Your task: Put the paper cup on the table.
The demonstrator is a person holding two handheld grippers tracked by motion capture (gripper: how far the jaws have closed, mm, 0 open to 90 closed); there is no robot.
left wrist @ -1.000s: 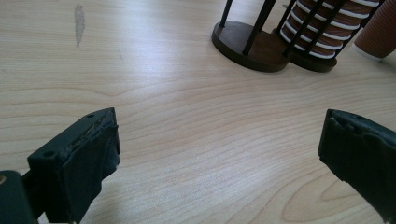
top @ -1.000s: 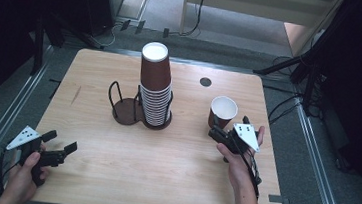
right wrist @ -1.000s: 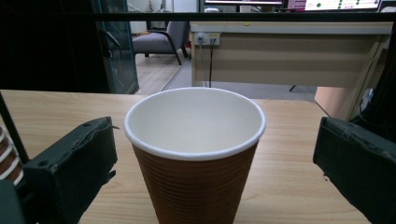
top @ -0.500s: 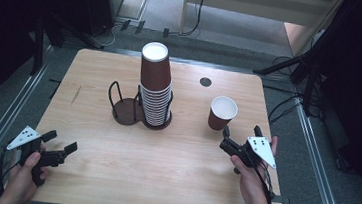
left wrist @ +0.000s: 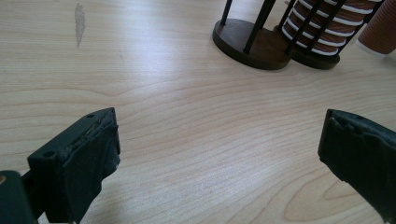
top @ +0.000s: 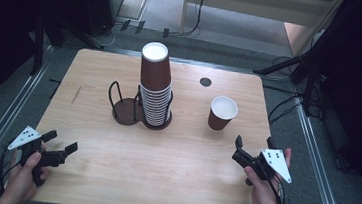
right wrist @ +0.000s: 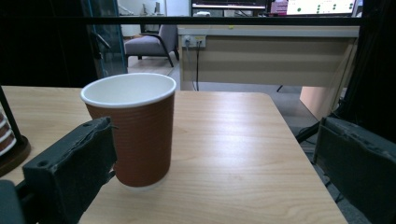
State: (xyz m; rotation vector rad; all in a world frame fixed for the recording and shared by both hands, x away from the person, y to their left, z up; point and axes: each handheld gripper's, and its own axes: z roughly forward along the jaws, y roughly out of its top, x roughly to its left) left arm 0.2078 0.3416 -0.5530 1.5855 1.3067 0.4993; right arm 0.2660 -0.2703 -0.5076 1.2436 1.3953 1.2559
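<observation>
A single brown ribbed paper cup [top: 222,113] stands upright on the wooden table [top: 162,170], mouth up and its white inside showing. It sits just ahead of the right gripper [top: 253,150], clear of both jaws. In the right gripper view the paper cup [right wrist: 132,132] stands in front of the jaws and toward the left one, partly behind that jaw's tip, with bare table ahead of the right jaw. The jaws of the right gripper [right wrist: 212,172] stand wide apart and hold nothing. The person's right hand [top: 263,193] grips the tool from below at the near right corner of the table.

Off to the left of the cup, well apart from it, a tall stack of brown paper cups [top: 154,83] rises in one bay of a dark wire cup holder [top: 127,108]; the bay beside it stands empty.

The left gripper [top: 62,142] hovers over the near left edge of the table, held by the left hand [top: 27,167]. Its jaws are spread wide with only bare wood between them. In the left gripper view [left wrist: 219,154] the cup holder [left wrist: 254,39] and the foot of the cup stack [left wrist: 327,28] lie far ahead of the jaws, toward the right one, and the single cup's base [left wrist: 380,30] shows beyond them at the upper right edge.
</observation>
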